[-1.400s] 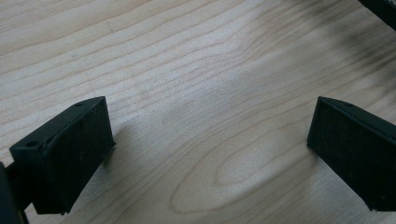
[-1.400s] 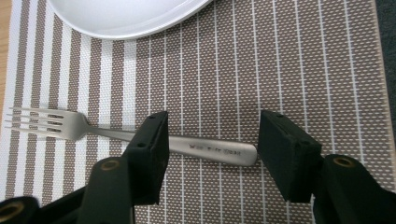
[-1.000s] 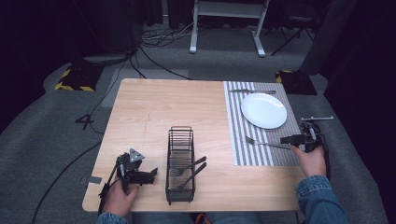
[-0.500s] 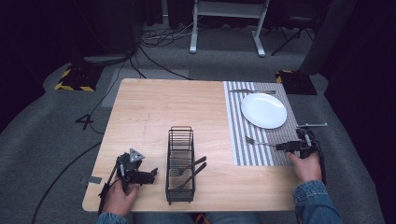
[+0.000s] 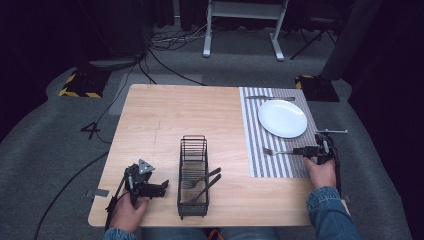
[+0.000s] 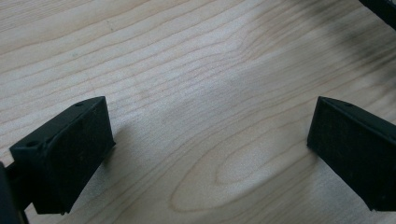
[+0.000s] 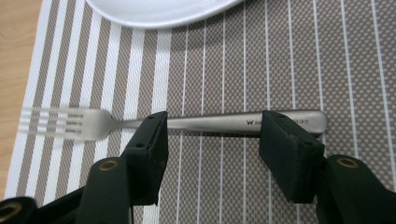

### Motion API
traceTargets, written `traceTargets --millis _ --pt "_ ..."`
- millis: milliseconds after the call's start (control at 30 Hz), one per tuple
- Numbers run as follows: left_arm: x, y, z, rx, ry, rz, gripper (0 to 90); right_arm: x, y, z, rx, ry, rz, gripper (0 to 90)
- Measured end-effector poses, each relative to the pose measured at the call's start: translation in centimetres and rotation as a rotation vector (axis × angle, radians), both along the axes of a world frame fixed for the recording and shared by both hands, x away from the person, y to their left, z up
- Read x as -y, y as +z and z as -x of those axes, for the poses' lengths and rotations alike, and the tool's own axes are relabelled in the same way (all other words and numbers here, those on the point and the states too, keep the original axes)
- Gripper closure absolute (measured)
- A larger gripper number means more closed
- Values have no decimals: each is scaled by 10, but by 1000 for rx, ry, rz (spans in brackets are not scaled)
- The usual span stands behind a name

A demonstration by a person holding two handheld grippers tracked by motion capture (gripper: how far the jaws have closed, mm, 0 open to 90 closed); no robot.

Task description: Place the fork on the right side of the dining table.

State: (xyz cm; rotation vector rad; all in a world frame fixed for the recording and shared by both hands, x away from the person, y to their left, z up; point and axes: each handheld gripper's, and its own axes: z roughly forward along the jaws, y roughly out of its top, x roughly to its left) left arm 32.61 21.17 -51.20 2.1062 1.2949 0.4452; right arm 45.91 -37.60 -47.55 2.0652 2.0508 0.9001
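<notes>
While my right gripper point(image 7: 212, 154) hangs low over the striped placemat point(image 5: 260, 150), its jaws stand parted with a fork point(image 7: 177, 122) lying across just beyond their tips; the pads are not pressing on the handle, so I count it as released. That fork rests flat on the placemat near the front of the white plate point(image 5: 282, 118), tines pointing toward the middle of the table point(image 5: 165, 115). From the high view I see the right gripper point(image 5: 300, 150) at the handle end of the fork point(image 5: 277, 150). My left gripper point(image 5: 162, 186) sits low at the near left of the table, beside the black wire rack point(image 5: 193, 150) that holds two utensils point(image 5: 202, 182). Its jaws spread wide over bare wood, gripping nothing.
</notes>
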Motion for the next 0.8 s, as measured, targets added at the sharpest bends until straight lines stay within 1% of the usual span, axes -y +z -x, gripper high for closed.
traceTargets --millis 167,233,267,333,367,433,500,533,667,733,800 --pt "0 0 0 0 -1 -1 3 3 -2 -5 31 -33 -25 419" --pt "0 0 0 0 -1 -1 3 4 -3 -5 35 -32 -25 420" --pt "0 0 0 0 -1 -1 3 4 -3 -5 35 -32 -24 420" --pt "0 0 0 0 -1 -1 3 3 -1 -4 32 -37 -3 430" --pt "0 0 0 0 -1 -1 3 3 0 -3 40 -29 3 432" --pt "0 0 0 0 -1 -1 3 3 5 0 53 -25 1 434" --pt "0 0 0 0 -1 -1 3 2 11 4 84 -12 5 434" --pt "0 0 0 0 -1 -1 3 2 14 5 85 -11 5 432" --pt "0 0 0 -4 -3 -2 3 -2 30 12 125 21 10 423" --pt "0 0 0 -4 -3 -2 3 -5 38 16 148 47 10 419" --pt "0 0 0 -4 -3 -2 3 -9 44 18 155 62 5 419"
